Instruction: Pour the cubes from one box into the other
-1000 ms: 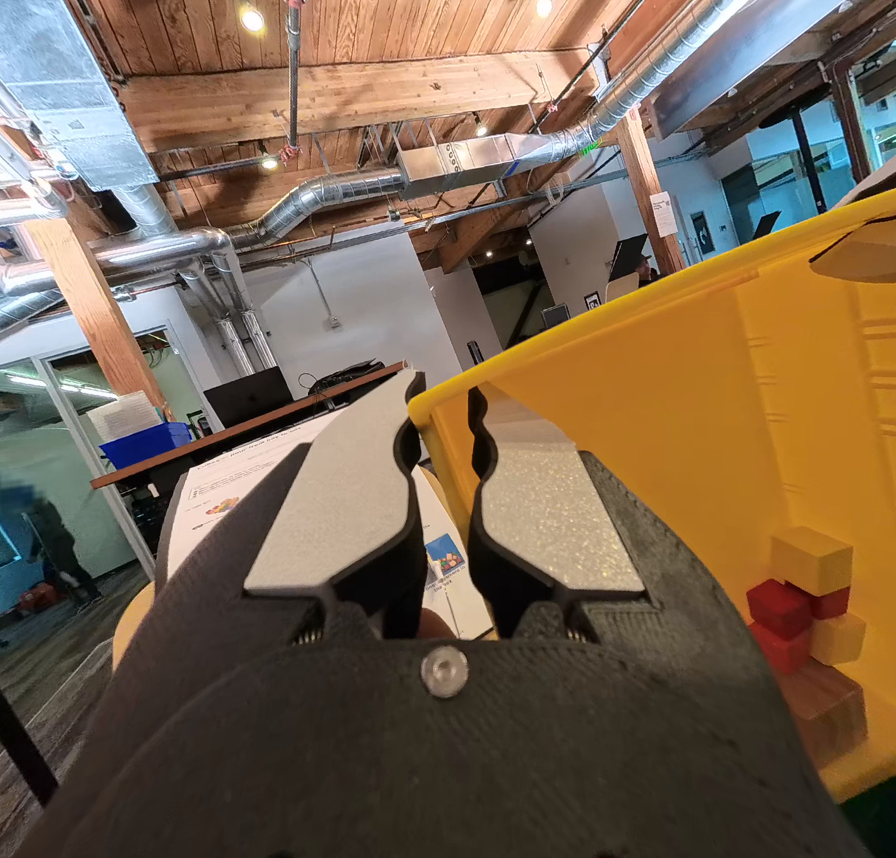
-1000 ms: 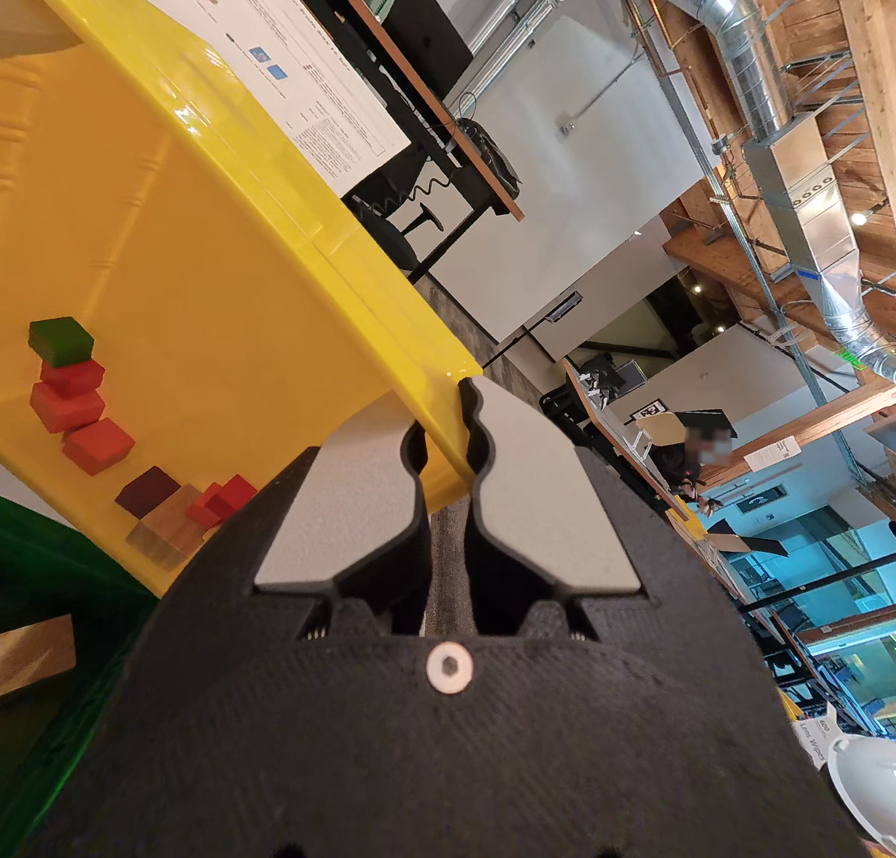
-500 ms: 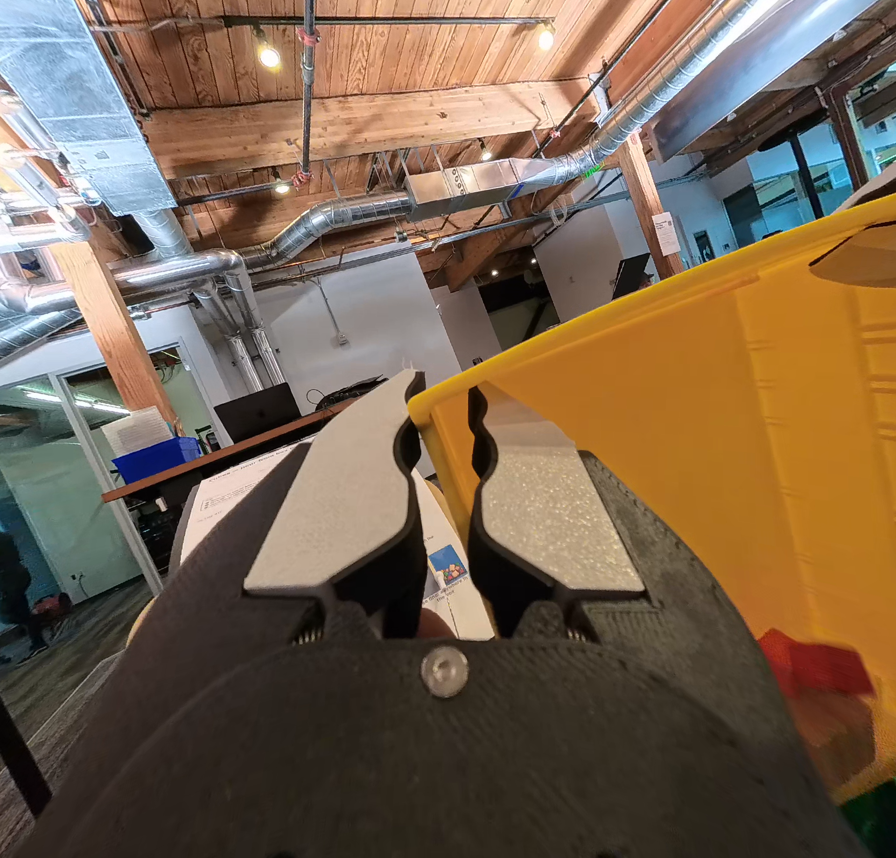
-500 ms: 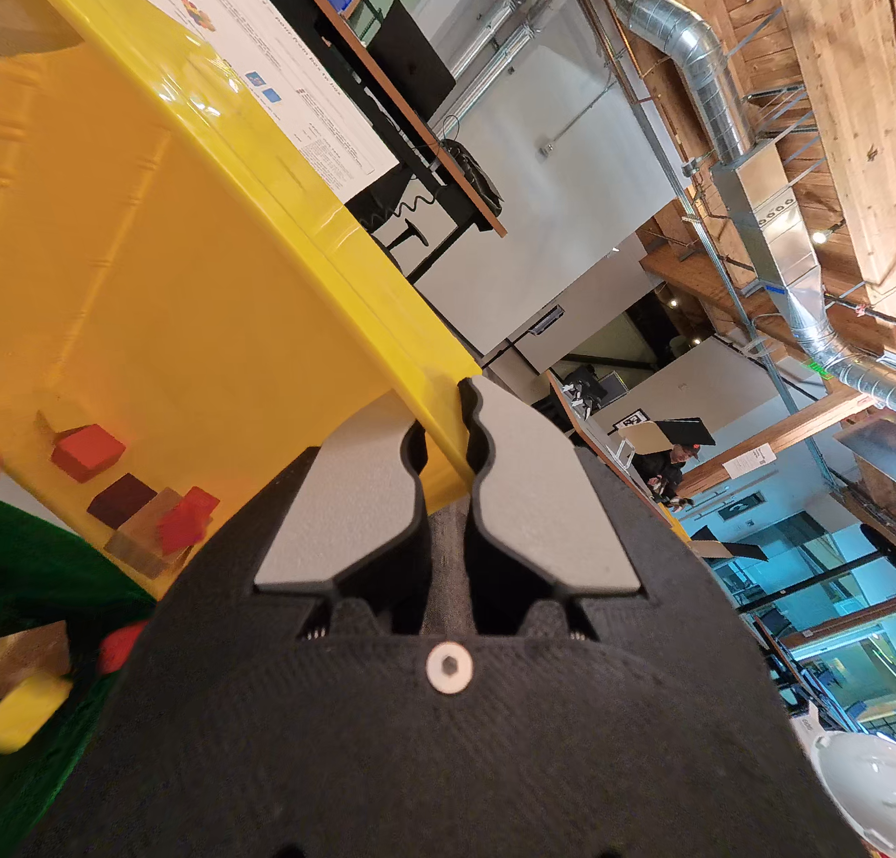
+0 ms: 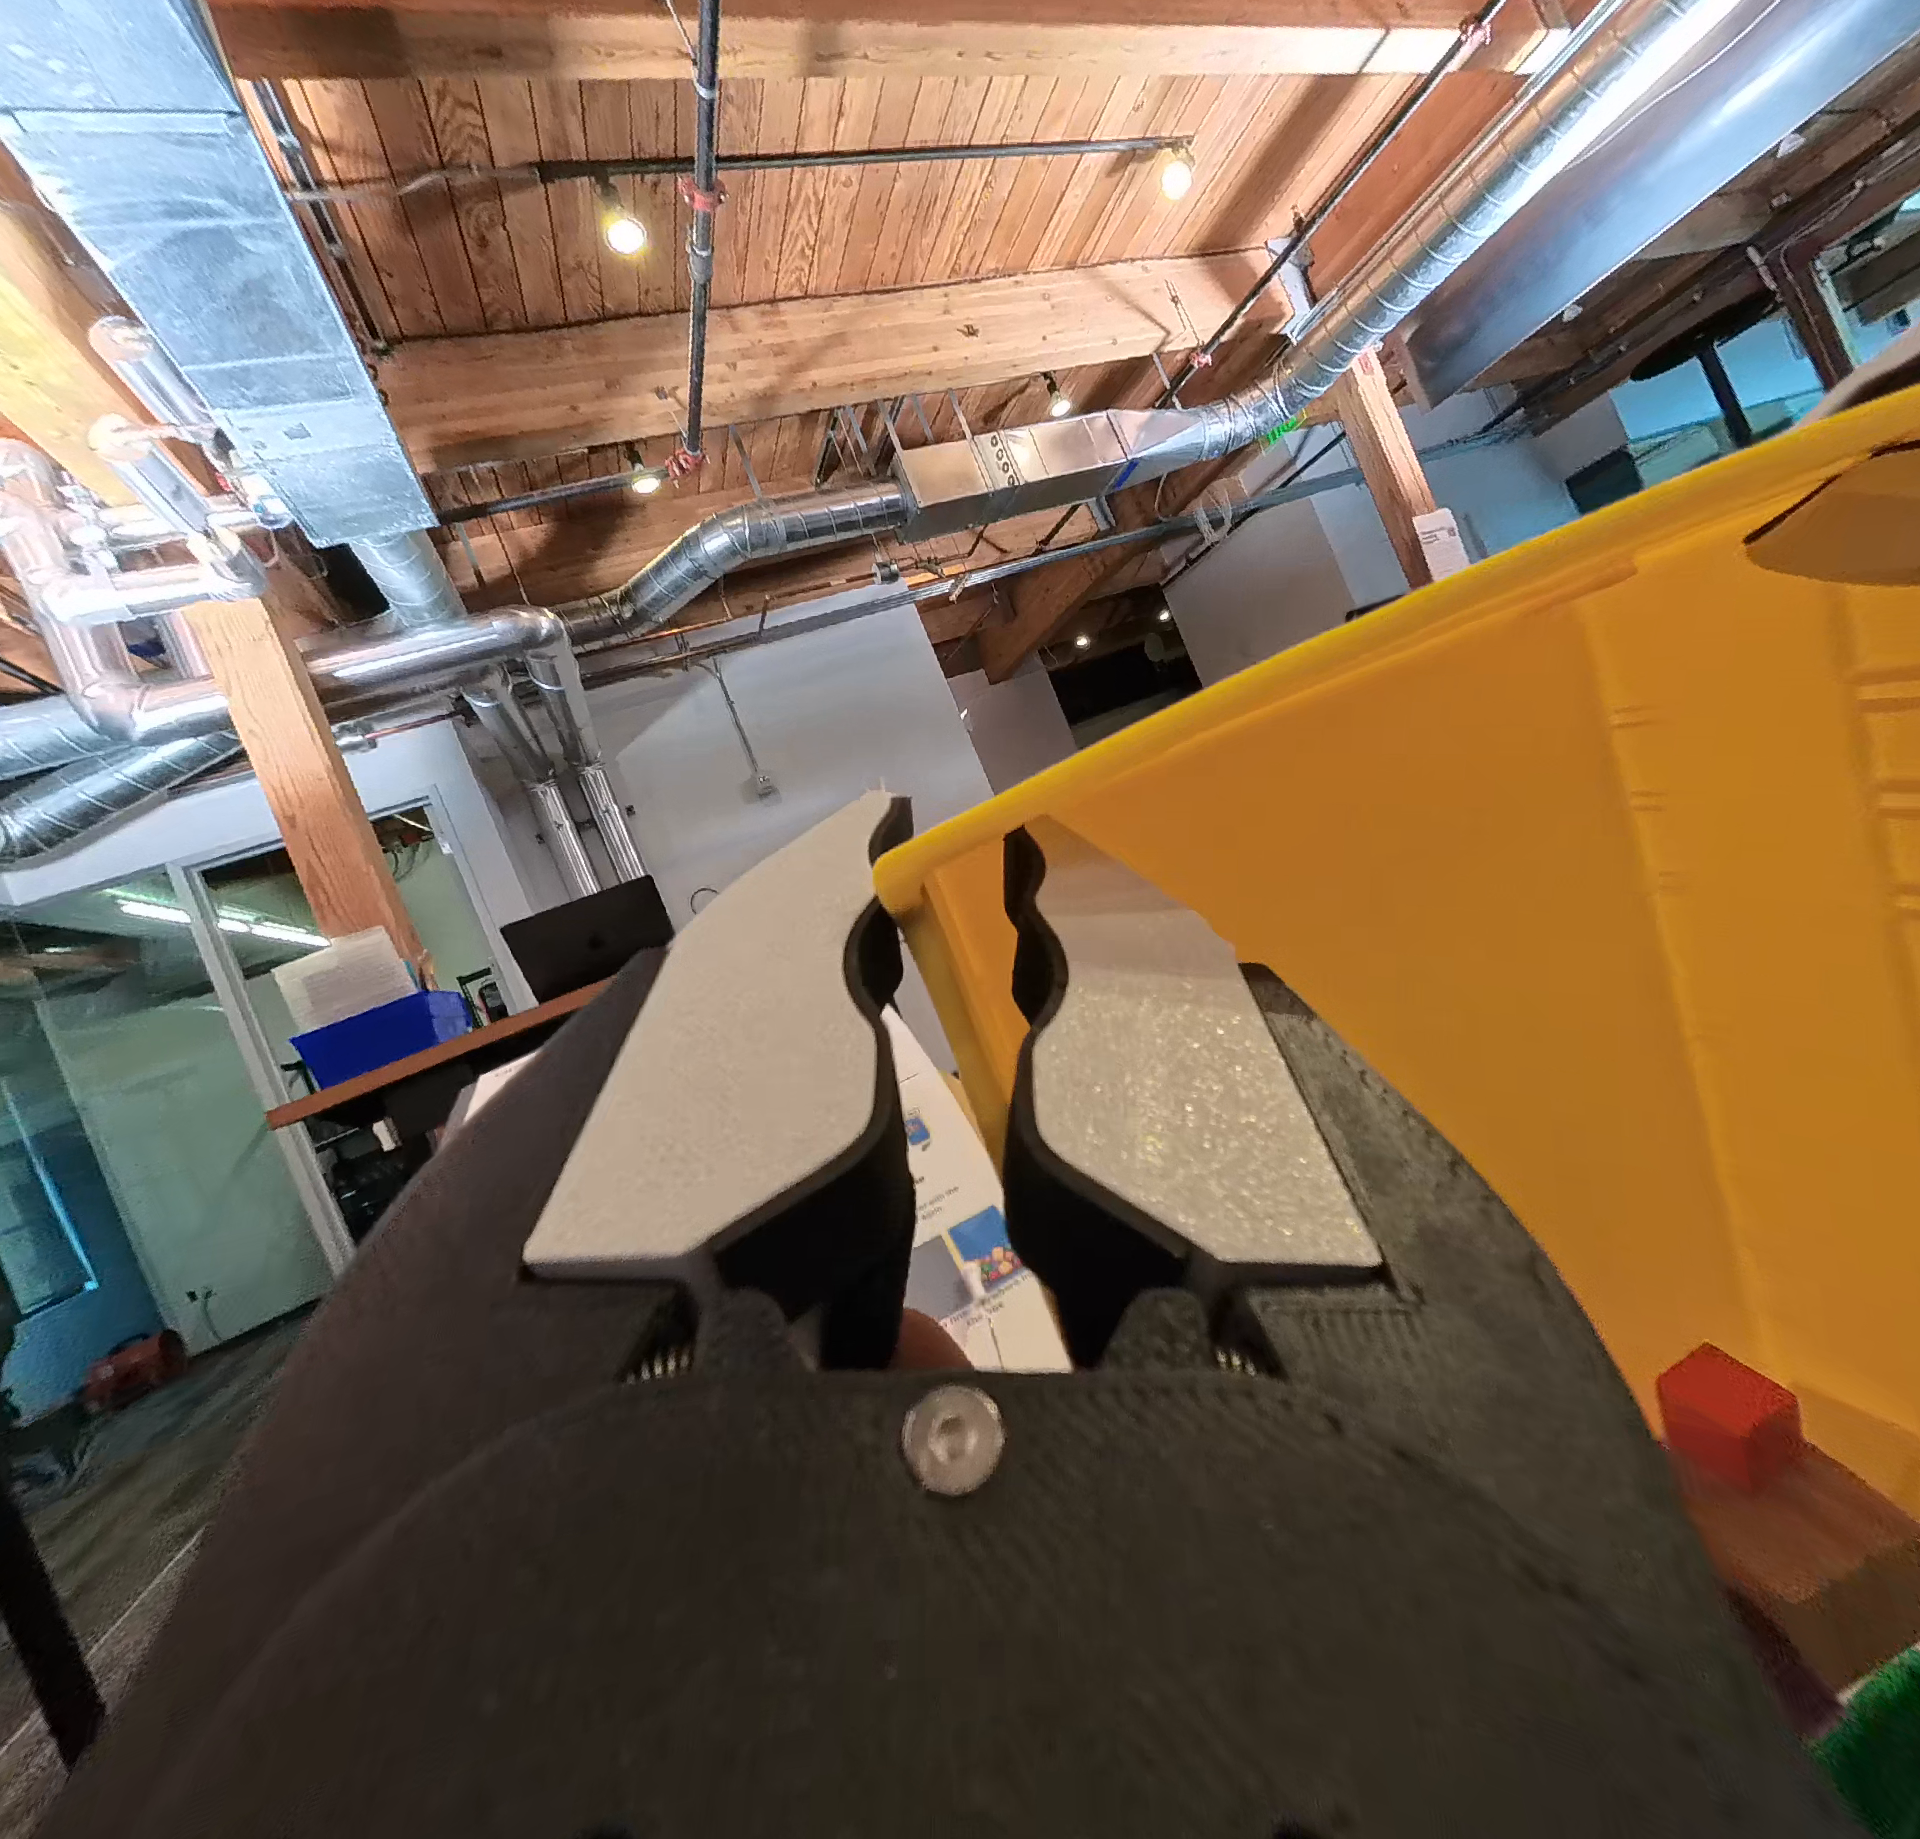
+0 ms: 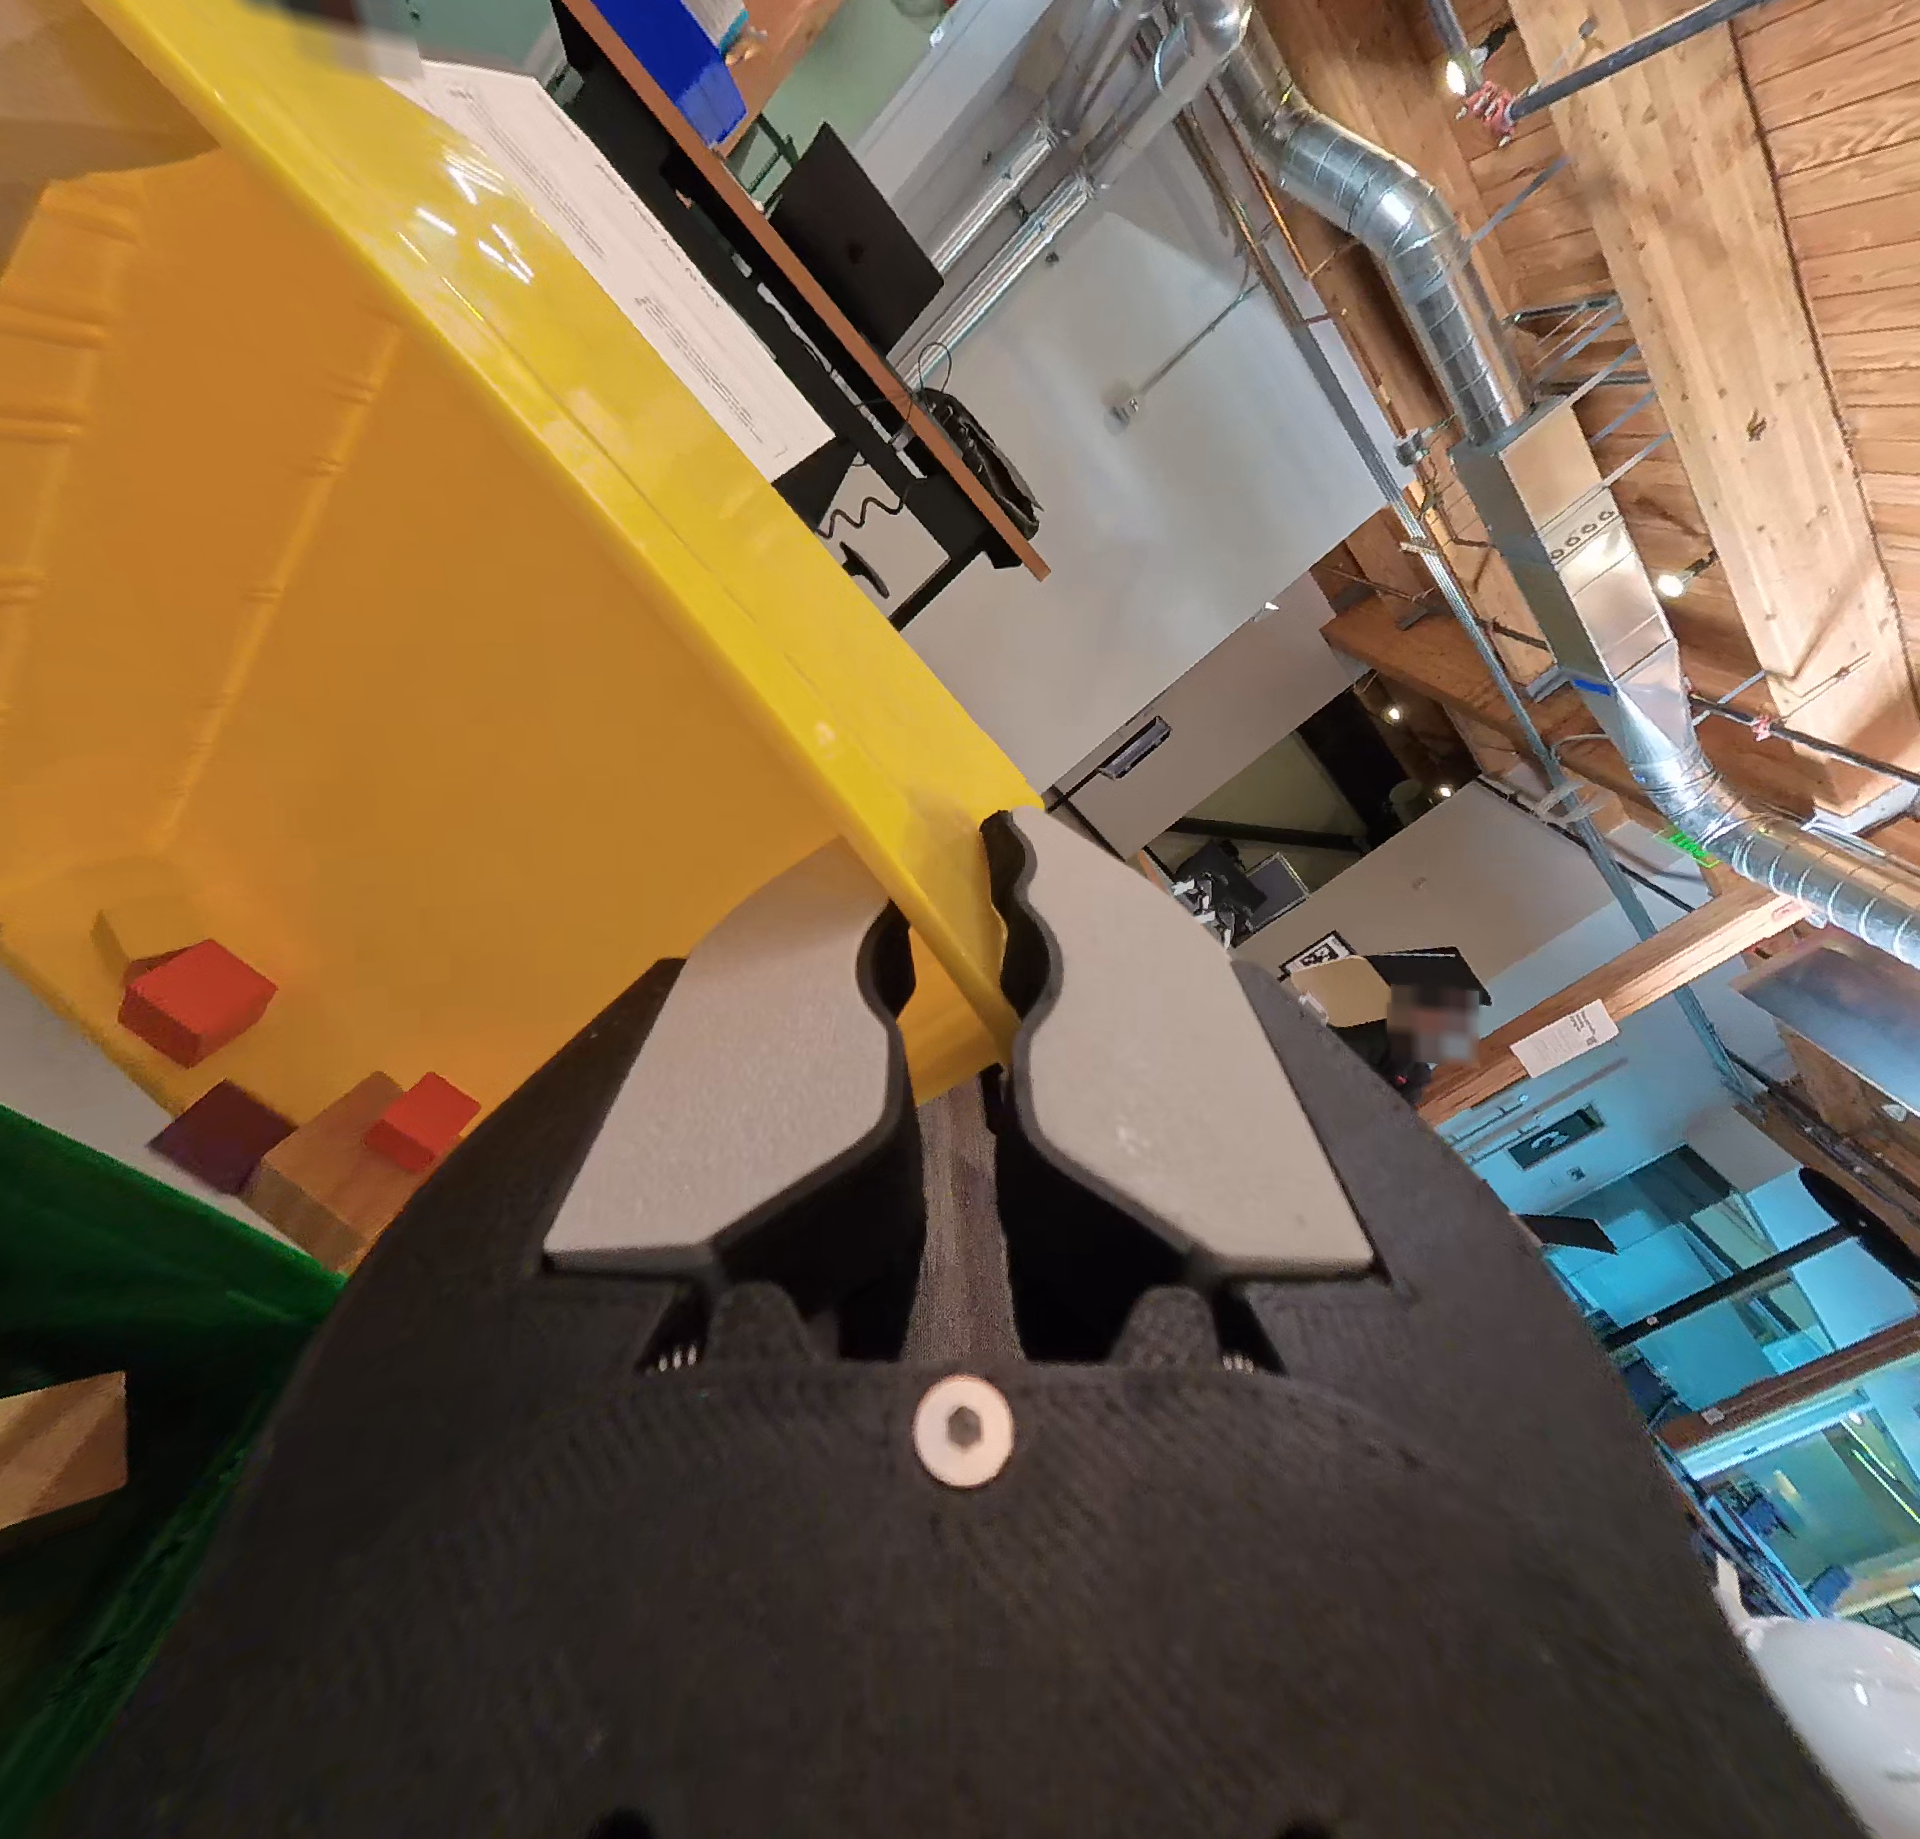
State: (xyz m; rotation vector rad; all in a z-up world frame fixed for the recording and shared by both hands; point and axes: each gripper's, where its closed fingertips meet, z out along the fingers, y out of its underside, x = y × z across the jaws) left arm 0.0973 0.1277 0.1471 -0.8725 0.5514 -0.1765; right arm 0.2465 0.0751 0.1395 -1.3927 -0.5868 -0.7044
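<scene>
Both grippers hold a yellow box [image 5: 1507, 958] tipped steeply up. My left gripper [image 5: 940, 844] is shut on the box's rim at one corner. My right gripper [image 6: 951, 875] is shut on the rim [image 6: 935, 916] at the other side of the yellow box [image 6: 364, 646]. A few cubes lie at its low edge: a red cube [image 5: 1730, 1426] and a wooden block [image 5: 1829, 1571] in the left wrist view; a red cube [image 6: 192, 1000], a dark purple cube [image 6: 218, 1135], a wooden block [image 6: 322, 1181] and a small red cube [image 6: 421, 1122] in the right wrist view. The green box [image 6: 125, 1311] lies below, with a wooden block [image 6: 57, 1457] in it.
A wooden ceiling with metal ducts [image 5: 748, 542] fills the upper views. A desk with a blue bin [image 5: 379, 1046] and a dark monitor [image 5: 587, 948] stands behind. A white printed sheet [image 6: 623, 272] lies beyond the yellow box. A person [image 6: 1423, 1020] sits far off.
The yellow box has tipped further up. Several cubes have slid down its wall and out over the low edge toward the green box; fewer cubes are left inside.
</scene>
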